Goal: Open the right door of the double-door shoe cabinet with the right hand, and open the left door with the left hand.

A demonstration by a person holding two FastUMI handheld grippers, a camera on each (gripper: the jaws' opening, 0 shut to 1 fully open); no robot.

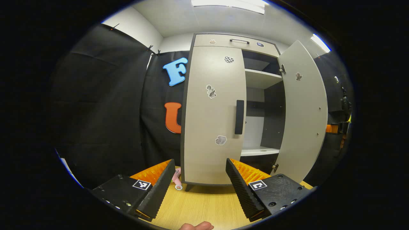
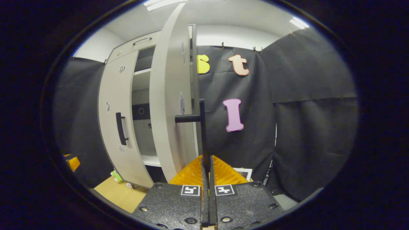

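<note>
Clamping the right door's handle (image 2: pixel 202 127), the right gripper (image 2: pixel 207 179) holds it; left gripper (image 1: pixel 199 182) gapes before the shut left door (image 1: pixel 212 121)

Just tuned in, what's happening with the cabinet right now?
A person is opening the shoe cabinet with two handheld grippers. The right door already stands swung open, and the right gripper is shut on the right door's handle. The left door is closed; the left gripper hangs open in front of it, short of the left door's handle. Shelves show inside.
</note>
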